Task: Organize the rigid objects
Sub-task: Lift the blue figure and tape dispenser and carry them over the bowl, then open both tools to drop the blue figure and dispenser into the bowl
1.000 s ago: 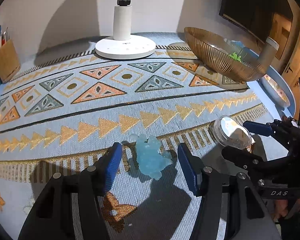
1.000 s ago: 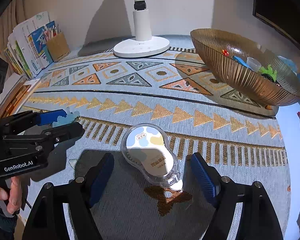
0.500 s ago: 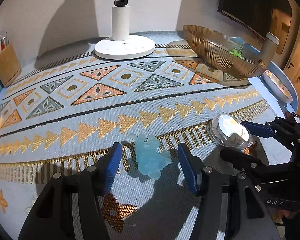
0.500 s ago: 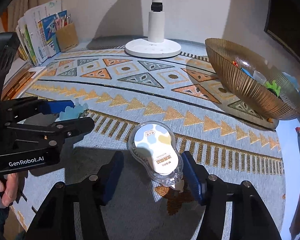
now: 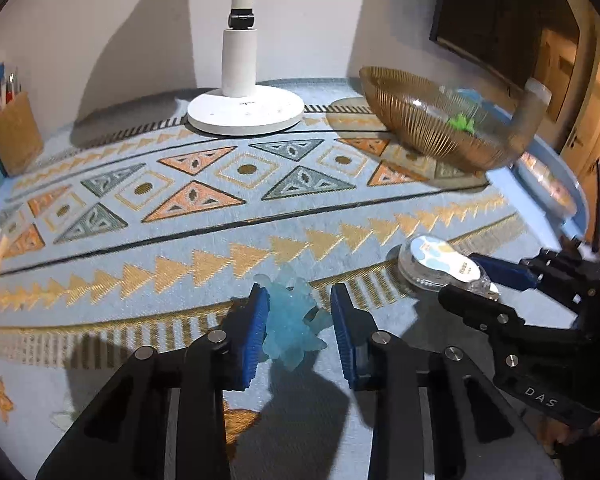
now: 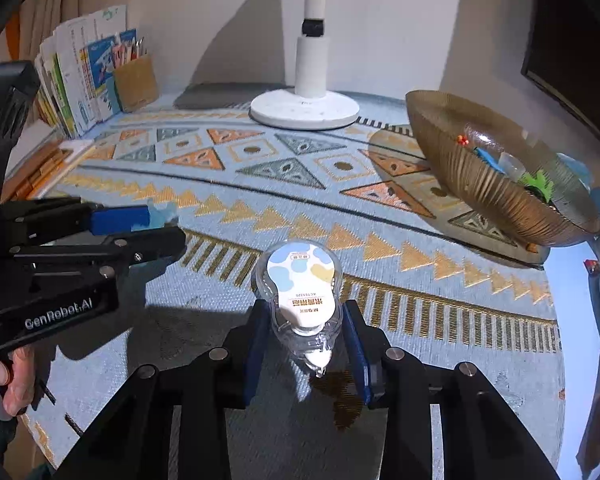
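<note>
Tongs (image 5: pixel 298 330) pinching knobbly translucent blue figure (image 5: pixel 292 330)

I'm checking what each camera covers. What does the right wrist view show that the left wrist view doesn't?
Only the right wrist view shows the booklets stacked at far left, a hand on the left gripper, and the blue piece in the bowl.

Only the left wrist view shows the whole pale blue figurine between its fingers.

Both show the correction tape dispenser, amber bowl and lamp base.
</note>
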`<state>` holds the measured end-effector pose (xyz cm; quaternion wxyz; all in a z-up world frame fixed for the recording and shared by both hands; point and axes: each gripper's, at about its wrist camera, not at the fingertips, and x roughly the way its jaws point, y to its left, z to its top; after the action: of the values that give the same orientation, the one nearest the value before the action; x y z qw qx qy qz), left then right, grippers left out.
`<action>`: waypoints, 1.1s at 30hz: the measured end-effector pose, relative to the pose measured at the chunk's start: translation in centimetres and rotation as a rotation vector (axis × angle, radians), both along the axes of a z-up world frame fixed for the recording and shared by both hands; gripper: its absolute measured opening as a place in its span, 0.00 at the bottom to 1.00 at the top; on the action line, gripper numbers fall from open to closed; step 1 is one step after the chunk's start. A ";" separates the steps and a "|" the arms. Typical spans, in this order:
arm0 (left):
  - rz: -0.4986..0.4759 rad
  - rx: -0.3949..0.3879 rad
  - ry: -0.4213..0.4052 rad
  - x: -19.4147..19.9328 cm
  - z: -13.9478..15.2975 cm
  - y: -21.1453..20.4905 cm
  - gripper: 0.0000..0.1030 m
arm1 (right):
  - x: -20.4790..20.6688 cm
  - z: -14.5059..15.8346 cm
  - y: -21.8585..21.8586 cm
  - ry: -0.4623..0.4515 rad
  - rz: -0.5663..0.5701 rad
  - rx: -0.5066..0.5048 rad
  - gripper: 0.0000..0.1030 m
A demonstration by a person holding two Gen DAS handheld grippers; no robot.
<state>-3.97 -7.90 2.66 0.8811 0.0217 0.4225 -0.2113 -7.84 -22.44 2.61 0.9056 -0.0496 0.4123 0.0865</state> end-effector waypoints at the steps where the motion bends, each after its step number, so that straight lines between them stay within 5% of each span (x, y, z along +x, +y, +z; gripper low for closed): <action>1: -0.001 -0.009 -0.001 0.0 0.3 -0.1 0.28 | -0.1 0.2 -0.4 -0.008 -0.006 0.021 0.35; 12: -0.076 -0.056 -0.076 -0.6 5.1 -4.4 0.28 | -1.7 3.9 -5.9 -0.086 -0.111 0.138 0.34; 26: -0.152 -0.152 -0.241 4.4 15.5 -11.4 0.28 | 0.1 14.8 -16.5 -0.349 -0.336 0.186 0.34; 33: -0.160 -0.168 -0.222 9.3 15.0 -15.0 0.28 | 4.7 15.4 -20.7 -0.347 -0.439 0.187 0.34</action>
<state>5.29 -22.93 17.66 0.9015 0.0050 0.3003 -0.3116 -3.14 -43.15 18.05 0.9602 0.1103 0.2426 -0.0836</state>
